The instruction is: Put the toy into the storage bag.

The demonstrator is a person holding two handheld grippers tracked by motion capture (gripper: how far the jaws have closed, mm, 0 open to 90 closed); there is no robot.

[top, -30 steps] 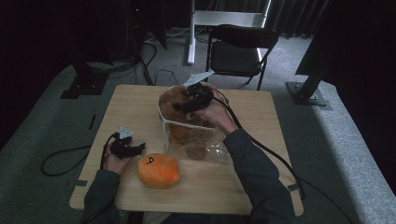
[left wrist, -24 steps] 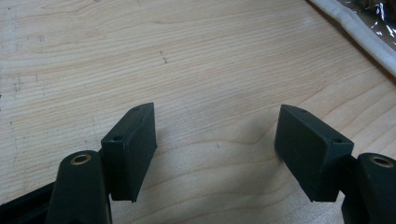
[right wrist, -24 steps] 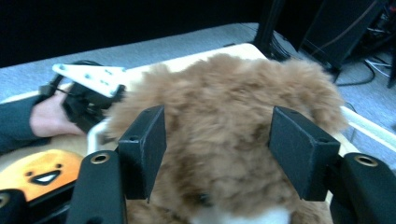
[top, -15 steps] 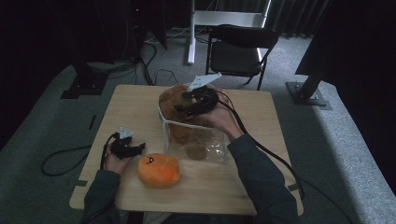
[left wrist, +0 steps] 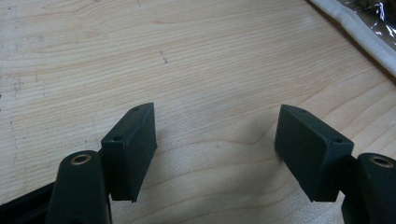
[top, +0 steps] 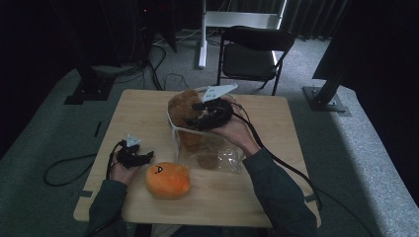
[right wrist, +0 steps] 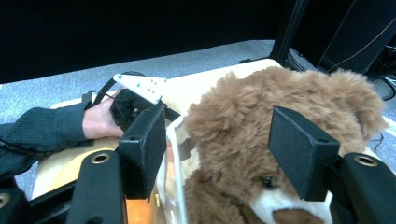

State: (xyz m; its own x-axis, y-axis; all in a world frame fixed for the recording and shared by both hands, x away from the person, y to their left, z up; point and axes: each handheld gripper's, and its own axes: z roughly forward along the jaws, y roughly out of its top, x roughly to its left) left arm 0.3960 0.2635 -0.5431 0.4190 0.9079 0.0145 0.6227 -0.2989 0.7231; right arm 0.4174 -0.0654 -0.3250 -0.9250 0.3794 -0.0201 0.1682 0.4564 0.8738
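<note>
Nearest the person, one round orange plush (top: 167, 179) with a soft nap and a small dark mark on top lies on the pale, grained wooden table (top: 276, 197). Just left of it, the left gripper (top: 146, 158) rests low over the tabletop; in the left gripper view its two blocky black jaws stand wide apart over bare wood, holding nothing. Beyond the orange plush lies one clear, crinkled plastic bag (top: 210, 153) with a white hem, its mouth turned away from the person. One shaggy brown teddy bear (top: 182, 106) with a white muzzle sits at that mouth, head out and lower body inside the film. The right gripper (right wrist: 217, 151) holds its two matte black jaws on either side of the bear's head; whether they press the fur cannot be told. Farthest off stands one black folding chair (top: 249, 54).
</note>
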